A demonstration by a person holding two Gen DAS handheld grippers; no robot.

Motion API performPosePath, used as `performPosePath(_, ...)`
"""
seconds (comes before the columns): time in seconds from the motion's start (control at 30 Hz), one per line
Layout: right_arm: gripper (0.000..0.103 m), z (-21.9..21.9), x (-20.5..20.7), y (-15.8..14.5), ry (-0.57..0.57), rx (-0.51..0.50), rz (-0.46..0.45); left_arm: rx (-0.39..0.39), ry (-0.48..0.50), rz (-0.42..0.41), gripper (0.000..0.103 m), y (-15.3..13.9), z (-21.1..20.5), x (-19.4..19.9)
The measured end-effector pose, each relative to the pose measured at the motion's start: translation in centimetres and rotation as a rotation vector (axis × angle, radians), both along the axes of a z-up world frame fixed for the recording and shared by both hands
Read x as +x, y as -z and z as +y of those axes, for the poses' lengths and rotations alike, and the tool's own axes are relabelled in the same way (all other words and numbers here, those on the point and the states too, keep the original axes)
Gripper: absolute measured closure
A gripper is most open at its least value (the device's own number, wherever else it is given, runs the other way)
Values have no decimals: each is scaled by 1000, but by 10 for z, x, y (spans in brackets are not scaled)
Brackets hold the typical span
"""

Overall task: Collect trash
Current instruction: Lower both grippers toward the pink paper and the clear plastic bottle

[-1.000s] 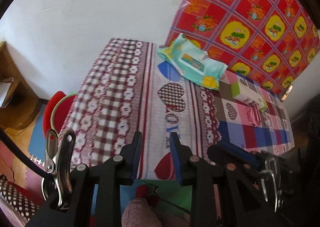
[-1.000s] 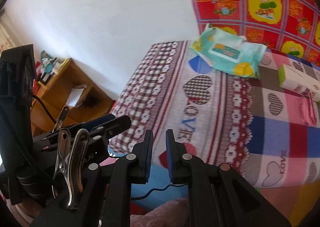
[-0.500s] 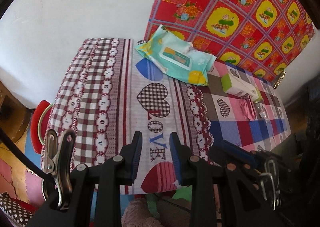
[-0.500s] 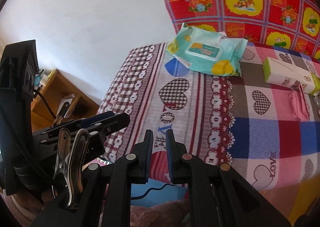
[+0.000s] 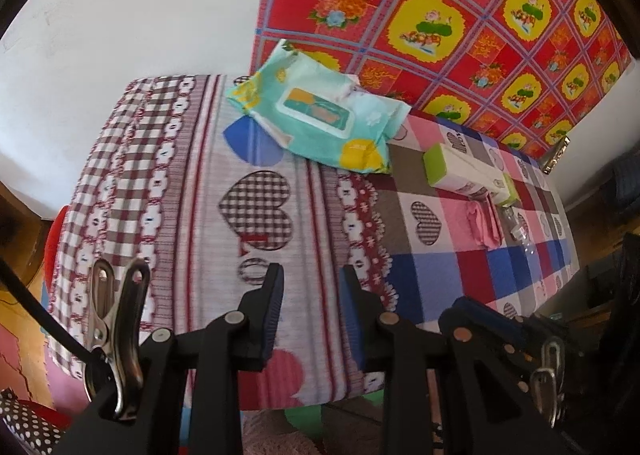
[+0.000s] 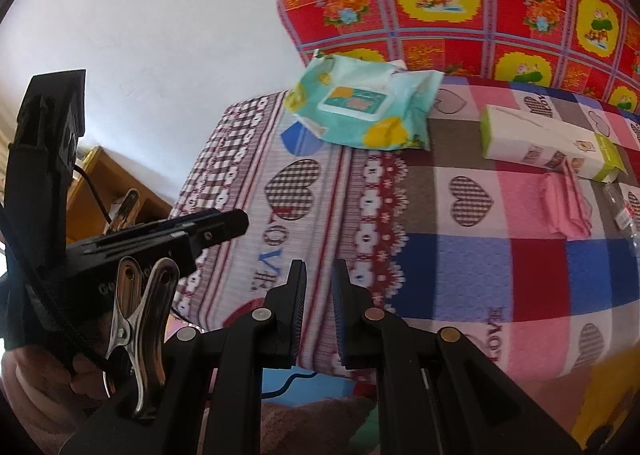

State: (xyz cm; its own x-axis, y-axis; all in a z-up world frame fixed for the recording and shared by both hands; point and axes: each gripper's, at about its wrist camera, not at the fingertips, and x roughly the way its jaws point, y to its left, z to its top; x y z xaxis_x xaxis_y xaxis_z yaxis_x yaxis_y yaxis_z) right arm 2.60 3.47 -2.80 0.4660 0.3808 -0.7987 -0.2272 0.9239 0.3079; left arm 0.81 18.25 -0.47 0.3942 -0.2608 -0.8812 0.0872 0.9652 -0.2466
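A table under a heart-patterned cloth carries a teal wet-wipes pack at the back. To its right lie a green-and-white box, a folded pink cloth and a clear plastic wrapper. My left gripper hangs over the near table edge, jaws a little apart, nothing between them. My right gripper is beside it, nearly closed and empty. Neither touches anything on the table.
A red and yellow patterned sheet covers the wall behind the table, next to bare white wall. A wooden shelf unit stands left of the table. Something round and red sits low by the table's left side.
Both grippers have slid sideways along the table and a little down, so the table fills more of each view and the items sit further left. Jaw gaps are unchanged.
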Motion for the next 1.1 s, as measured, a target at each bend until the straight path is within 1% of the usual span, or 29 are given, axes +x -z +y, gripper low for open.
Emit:
performPosePath(0.17, 89, -39, 3, 3, 11, 0, 10, 0, 9, 22, 74, 10, -38, 2)
performPosePath(0.33, 89, -75, 9, 10, -2, -4, 33, 7, 21, 44, 74, 21, -77, 3)
performPosePath(0.7, 88, -157, 26, 17, 19, -16, 54, 5, 41, 71, 74, 29, -157, 14)
performPosePath(0.93, 88, -206, 33, 25, 35, -35, 80, 9, 47, 86, 74, 36, -200, 21)
performPosePath(0.97, 88, -209, 33, 26, 34, -37, 82, 7, 50, 88, 72, 37, -207, 21)
performPosePath(1.0, 88, -215, 35, 27, 33, -39, 84, 5, 54, 86, 69, 37, -211, 22)
performPosePath(1.1, 87, -230, 38, 31, 27, -45, 92, 5, 63, 69, 66, 38, -229, 23)
